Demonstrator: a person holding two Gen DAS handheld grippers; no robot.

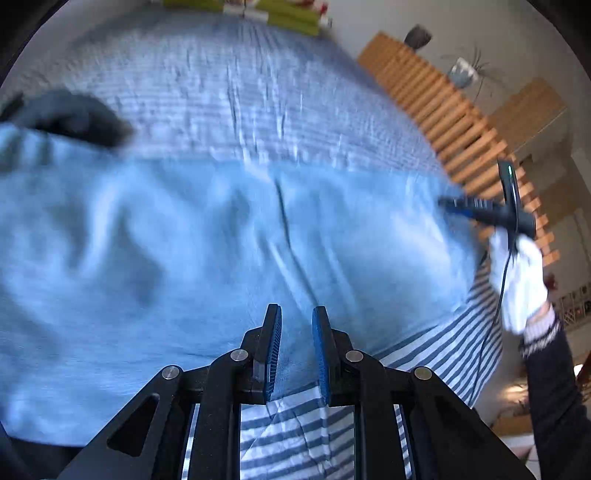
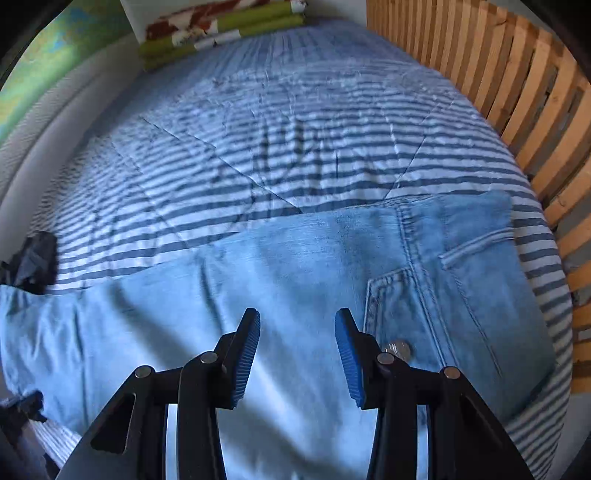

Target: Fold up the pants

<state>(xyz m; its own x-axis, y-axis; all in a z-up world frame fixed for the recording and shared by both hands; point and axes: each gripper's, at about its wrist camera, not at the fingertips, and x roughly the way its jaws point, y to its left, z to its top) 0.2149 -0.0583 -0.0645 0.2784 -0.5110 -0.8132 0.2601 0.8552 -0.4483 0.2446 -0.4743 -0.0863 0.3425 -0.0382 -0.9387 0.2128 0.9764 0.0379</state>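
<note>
Pants: light blue jeans (image 2: 295,280) lie spread flat across the near part of the bed, waist end to the right with a back pocket (image 2: 399,306) and a metal button (image 2: 400,349) showing, legs running off to the left.
Bed cover: a blue-and-white striped cover (image 2: 280,147) lies under the jeans and stretches bare to the far end; a strip of it shows at the near edge too.
Left gripper: the left gripper (image 1: 296,354) points down over the near edge of the jeans, its blue pads only a narrow gap apart, with nothing pinched between them. The view from it is smeared with blur.
Right gripper: the right gripper (image 2: 297,354) hangs above the jeans just left of the pocket, fingers spread moderately wide and holding nothing; cloth shows in the gap below.
Right hand: from the left camera, a white-gloved hand (image 1: 517,280) with a dark sleeve holds that gripper at the right end of the jeans.
Dark item: a small dark bundle of cloth (image 2: 31,262) sits on the cover at the far-left edge of the jeans; I cannot tell what it is.
Bed side: a wooden slatted rail (image 2: 517,92) runs along the right.
Far end: green and patterned folded bedding (image 2: 221,33) is stacked against the far wall.
</note>
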